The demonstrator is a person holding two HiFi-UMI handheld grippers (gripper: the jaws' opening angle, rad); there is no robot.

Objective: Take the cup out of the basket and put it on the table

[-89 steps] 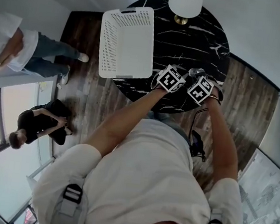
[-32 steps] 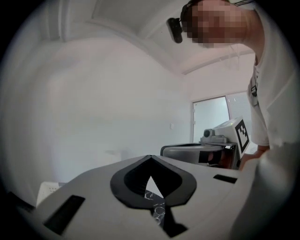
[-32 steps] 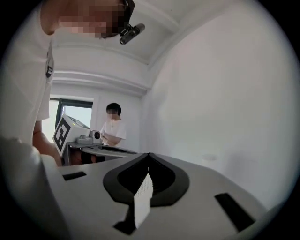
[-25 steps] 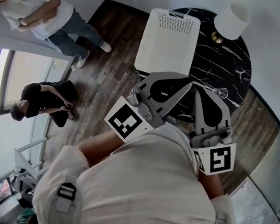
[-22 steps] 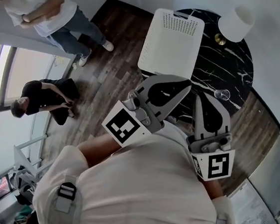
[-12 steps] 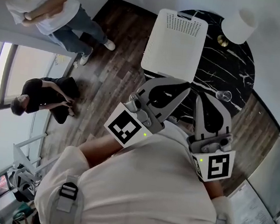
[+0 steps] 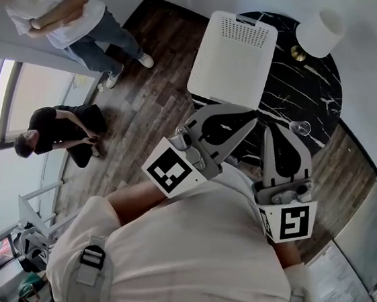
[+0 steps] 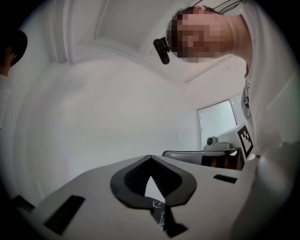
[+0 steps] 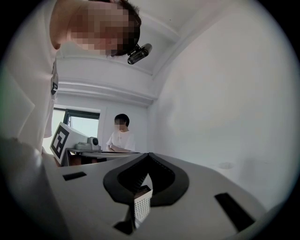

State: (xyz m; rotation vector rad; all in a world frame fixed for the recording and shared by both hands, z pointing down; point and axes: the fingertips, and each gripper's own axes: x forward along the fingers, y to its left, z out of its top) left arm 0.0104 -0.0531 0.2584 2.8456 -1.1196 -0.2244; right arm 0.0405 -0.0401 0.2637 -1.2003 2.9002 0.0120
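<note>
A small clear glass cup (image 7: 301, 128) stands on the round black marble table (image 7: 297, 85), near its right edge and outside the white perforated basket (image 7: 231, 58). The basket sits on the table's left side, and its inside is hidden from me. Both grippers are held up close to the person's chest, well short of the cup. My left gripper (image 7: 251, 122) points toward the table with its jaws together and nothing in them. My right gripper (image 7: 272, 131) is likewise shut and empty. In the right gripper view a strip of the basket (image 9: 141, 206) shows through the gap behind the jaws.
A white lamp (image 7: 318, 32) with a brass base stands at the table's far side. One person stands (image 7: 62, 11) at the upper left and another crouches (image 7: 62, 136) on the wooden floor (image 7: 155, 89) to the left of the table.
3.6 s ago both grippers were low over the table at the glass. They are now raised near the chest. Over the last second they have barely moved.
</note>
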